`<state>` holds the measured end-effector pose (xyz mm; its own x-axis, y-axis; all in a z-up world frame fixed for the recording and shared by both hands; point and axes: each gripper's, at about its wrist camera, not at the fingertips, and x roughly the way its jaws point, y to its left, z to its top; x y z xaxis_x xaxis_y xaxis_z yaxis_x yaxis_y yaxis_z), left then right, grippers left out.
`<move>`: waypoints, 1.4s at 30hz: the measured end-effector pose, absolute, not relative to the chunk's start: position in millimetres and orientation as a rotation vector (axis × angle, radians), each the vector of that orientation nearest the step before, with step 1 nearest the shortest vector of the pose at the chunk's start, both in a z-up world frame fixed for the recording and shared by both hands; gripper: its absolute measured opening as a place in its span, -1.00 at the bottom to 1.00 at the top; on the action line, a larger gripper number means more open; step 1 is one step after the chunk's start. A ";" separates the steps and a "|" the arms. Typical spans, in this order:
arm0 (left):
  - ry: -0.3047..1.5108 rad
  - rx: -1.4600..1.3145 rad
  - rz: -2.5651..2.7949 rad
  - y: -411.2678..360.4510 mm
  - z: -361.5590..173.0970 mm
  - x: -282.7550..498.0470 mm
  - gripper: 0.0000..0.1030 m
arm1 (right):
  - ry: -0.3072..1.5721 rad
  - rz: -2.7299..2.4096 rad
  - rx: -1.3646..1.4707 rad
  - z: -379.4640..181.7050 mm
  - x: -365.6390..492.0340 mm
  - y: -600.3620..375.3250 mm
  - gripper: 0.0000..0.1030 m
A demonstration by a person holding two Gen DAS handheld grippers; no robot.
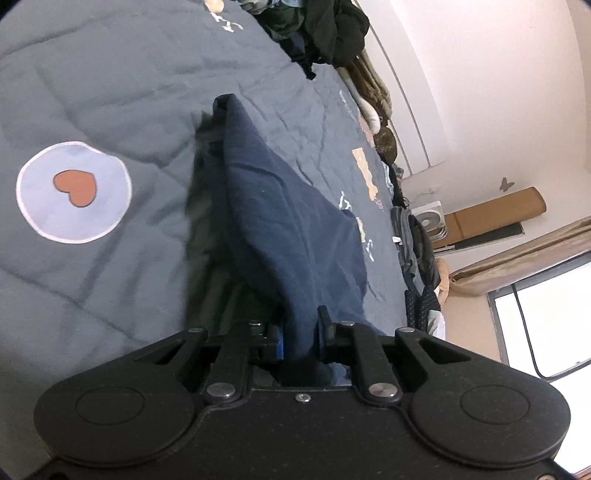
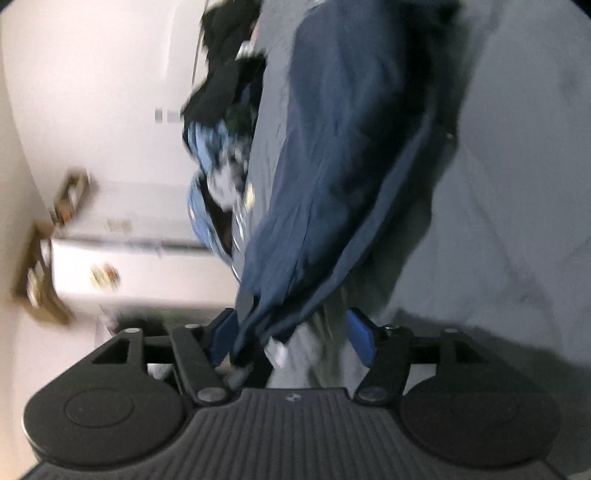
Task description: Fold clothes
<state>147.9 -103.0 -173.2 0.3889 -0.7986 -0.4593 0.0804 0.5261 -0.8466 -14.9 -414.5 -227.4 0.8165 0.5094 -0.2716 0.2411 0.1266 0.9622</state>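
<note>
Left gripper (image 1: 300, 341) fingers pinching the soft navy-blue cotton garment (image 1: 280, 206), hanging above the grey quilted bed cover (image 1: 110, 92). Right gripper (image 2: 291, 338) fingers spread around its bunched edge. Light, limp, drapey; hems and corners are giving best hold.

A lived-in bedroom at home. A bed (image 1: 110, 92) takes up most of it, spread with a grey quilted cover whose print shows a pale circle with a red heart (image 1: 74, 192). Along the bed's far edge, against the white wall (image 1: 480, 74), lie heaps of dark clothes (image 1: 332, 26) and bundled fabric. Past the bed's corner there is a window (image 1: 546, 325) with beige curtains (image 1: 517, 254), and a small butterfly sticker (image 1: 504, 183) sits on the wall above it.
</note>
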 end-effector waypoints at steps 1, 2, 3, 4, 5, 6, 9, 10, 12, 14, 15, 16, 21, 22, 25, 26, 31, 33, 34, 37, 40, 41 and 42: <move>1.024 -0.847 -0.650 -99.3 -174.9 146.3 -0.71 | 0.609 0.202 1.513 -234.0 -13.7 -414.1 0.34; 1.025 -0.849 -0.648 -97.0 -175.8 145.1 -0.71 | 0.582 0.189 1.559 -240.4 -11.2 -413.7 0.38; 1.025 -0.851 -0.647 -97.2 -175.5 144.8 -0.71 | 0.554 0.173 1.596 -246.0 -8.4 -413.3 0.43; 1.025 -0.853 -0.645 -97.3 -175.2 144.5 -0.71 | 0.528 0.162 1.625 -250.5 -5.4 -412.9 0.45; 1.024 -0.855 -0.643 -97.4 -174.9 144.2 -0.71 | 0.503 0.155 1.644 -253.5 -2.2 -412.4 0.46; 1.024 -0.856 -0.641 -97.5 -174.7 143.9 -0.71 | 0.477 0.150 1.660 -256.1 1.3 -412.2 0.48; 1.023 -0.862 -0.636 -97.9 -173.8 142.9 -0.71 | 0.417 0.148 1.700 -260.7 10.3 -413.1 0.68; 1.023 -0.864 -0.635 -98.0 -173.5 142.6 -0.71 | 0.398 0.149 1.713 -261.9 12.9 -413.6 0.73; 1.022 -0.867 -0.631 -98.3 -173.0 142.0 -0.71 | 0.381 0.136 1.720 -262.1 18.4 -414.5 0.80; 1.015 -0.873 -0.634 -98.8 -171.1 141.1 -0.72 | 0.367 0.126 1.718 -261.0 22.8 -414.5 0.83; 1.011 -0.876 -0.637 -99.1 -170.0 140.6 -0.72 | 0.364 0.122 1.712 -259.7 25.0 -414.5 0.83; 1.008 -0.880 -0.639 -99.2 -169.2 139.9 -0.72 | 0.366 0.118 1.700 -258.1 27.1 -415.2 0.83; 0.996 -0.889 -0.640 -102.5 -165.4 133.9 -0.73 | 0.434 0.090 1.595 -243.2 29.7 -424.8 -0.33; 0.999 -0.891 -0.637 -104.1 -165.5 131.9 -0.73 | 0.453 0.083 1.568 -238.8 28.9 -427.4 -0.59; 0.999 -0.909 -0.622 -109.8 -164.9 119.5 -0.73 | 0.510 0.059 1.484 -225.5 26.6 -435.2 -0.65; 0.997 -0.916 -0.617 -111.8 -164.6 114.9 -0.73 | 0.528 0.052 1.456 -221.1 25.9 -437.8 -0.67; 0.989 -0.925 -0.598 -137.3 -158.7 77.1 -0.73 | 0.614 0.018 1.322 -200.9 20.2 -453.1 -0.70; 0.984 -0.908 -0.601 -155.2 -155.3 56.7 -0.73 | 0.638 0.020 1.301 -200.7 10.3 -468.4 -0.71; 0.983 -0.895 -0.602 -164.9 -154.5 46.5 -0.73 | 0.649 0.021 1.290 -200.7 5.4 -476.1 -0.71; 0.994 -0.835 -0.607 -199.4 -157.1 16.0 -0.73 | 0.684 0.025 1.257 -200.4 -9.4 -499.2 -0.71; 1.062 -0.750 -0.634 -230.7 -163.0 -1.5 -0.66 | 0.718 0.028 1.223 -200.2 -24.2 -522.3 -0.72; 1.082 -0.696 -0.639 -237.5 -161.9 -4.5 -0.60 | 0.730 0.030 1.212 -200.1 -29.1 -530.0 -0.72; 1.098 -0.641 -0.650 -243.2 -160.0 -6.5 -0.54 | 0.741 0.031 1.201 -200.1 -34.1 -537.7 -0.72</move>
